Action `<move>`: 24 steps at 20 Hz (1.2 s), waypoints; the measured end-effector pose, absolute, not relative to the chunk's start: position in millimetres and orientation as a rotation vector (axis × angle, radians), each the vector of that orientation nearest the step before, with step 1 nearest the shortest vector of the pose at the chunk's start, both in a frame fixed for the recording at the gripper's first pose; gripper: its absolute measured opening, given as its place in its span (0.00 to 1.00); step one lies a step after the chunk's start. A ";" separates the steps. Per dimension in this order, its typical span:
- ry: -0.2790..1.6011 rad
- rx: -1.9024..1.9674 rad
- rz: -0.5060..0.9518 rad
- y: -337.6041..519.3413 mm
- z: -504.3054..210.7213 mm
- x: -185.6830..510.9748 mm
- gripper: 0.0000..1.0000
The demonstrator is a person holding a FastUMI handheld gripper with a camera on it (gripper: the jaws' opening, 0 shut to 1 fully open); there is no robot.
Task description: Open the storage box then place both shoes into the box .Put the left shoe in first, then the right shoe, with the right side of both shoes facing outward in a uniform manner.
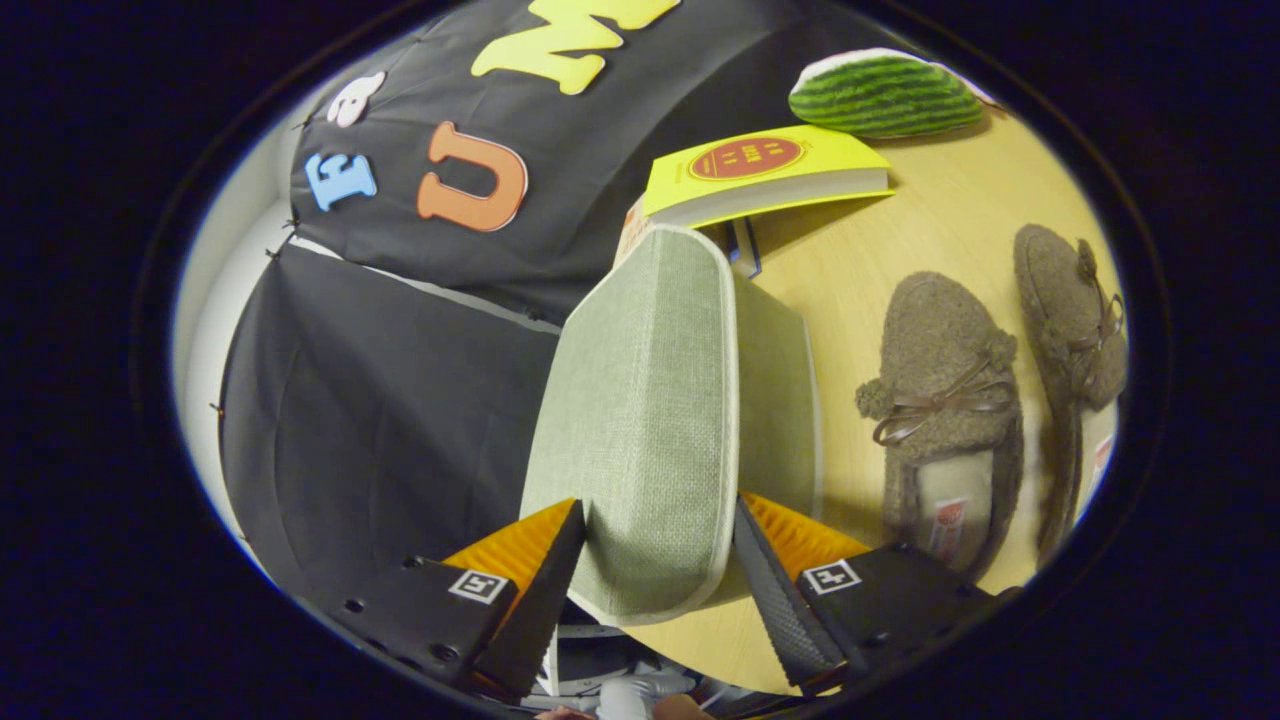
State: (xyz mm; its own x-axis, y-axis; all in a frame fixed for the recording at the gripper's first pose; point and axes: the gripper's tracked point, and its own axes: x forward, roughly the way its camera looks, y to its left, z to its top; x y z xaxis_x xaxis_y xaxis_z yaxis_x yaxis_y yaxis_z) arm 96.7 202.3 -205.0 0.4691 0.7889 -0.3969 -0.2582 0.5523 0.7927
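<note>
The green fabric storage box (778, 400) stands on the wooden table, just ahead of my fingers. Its lid (640, 380), edged in white piping, is swung up off the box and runs between my two fingers. My gripper (658, 510) is shut on the lid's near edge, with an orange-and-black finger (540, 560) pressed on each side. Beyond the box to the right lie two brown fuzzy slippers with bows. The nearer slipper (945, 400) is beside the box and the other slipper (1070, 320) is just past it. Both lie side by side with their toes pointing away from me.
A yellow book (760, 170) lies on the wooden table (900, 250) behind the box. A watermelon-patterned plush (885, 95) sits farther back. The black cloth wall of the booth stands to the left of the lid.
</note>
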 end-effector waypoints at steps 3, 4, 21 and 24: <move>0.839 0.727 0.702 188.1 -194.1 92.1 0.81; 0.832 0.713 0.695 182.1 -191.1 91.8 0.70; 0.622 0.533 0.805 256.5 -39.7 49.5 0.06; 0.596 0.444 0.823 302.8 -22.4 42.5 0.06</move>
State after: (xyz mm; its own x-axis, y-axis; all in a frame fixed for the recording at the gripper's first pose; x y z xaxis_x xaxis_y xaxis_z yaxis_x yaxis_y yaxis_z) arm 42.5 302.8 -22.4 0.5343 0.7837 -0.3167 -0.5451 0.6058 0.5795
